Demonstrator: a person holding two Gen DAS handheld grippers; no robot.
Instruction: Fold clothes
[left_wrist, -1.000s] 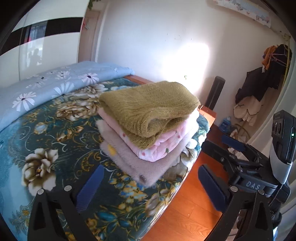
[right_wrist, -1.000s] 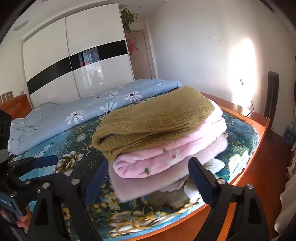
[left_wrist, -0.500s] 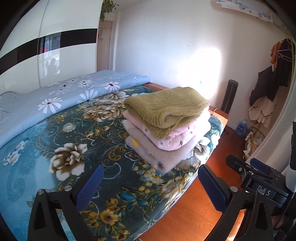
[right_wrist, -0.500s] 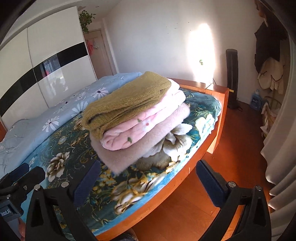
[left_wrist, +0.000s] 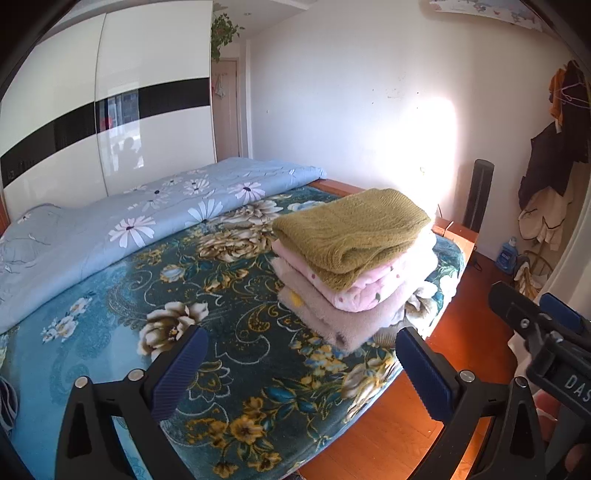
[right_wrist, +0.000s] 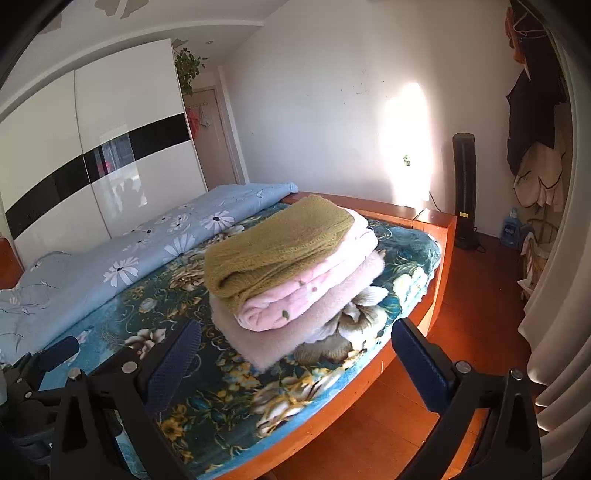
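A stack of three folded clothes sits near the foot corner of the bed: an olive knit sweater (left_wrist: 351, 229) on top, a pink dotted garment (left_wrist: 373, 284) under it, and a beige fleece (left_wrist: 343, 314) at the bottom. The stack also shows in the right wrist view (right_wrist: 288, 266). My left gripper (left_wrist: 299, 365) is open and empty, held back from the stack above the bed's edge. My right gripper (right_wrist: 295, 354) is open and empty, also short of the stack. The right gripper appears at the right edge of the left wrist view (left_wrist: 543, 332).
The bed has a teal floral blanket (left_wrist: 147, 295) and a light blue daisy quilt (left_wrist: 129, 221) along the far side. A wooden bed frame (right_wrist: 439, 229) borders the foot. An orange wood floor (right_wrist: 472, 306), a black tower fan (right_wrist: 463, 188), hanging clothes (right_wrist: 535, 122) and a curtain (right_wrist: 561, 295) lie to the right.
Both grippers have pulled back from the stack, which now looks smaller and farther off. The stack has not moved. Both stay open.
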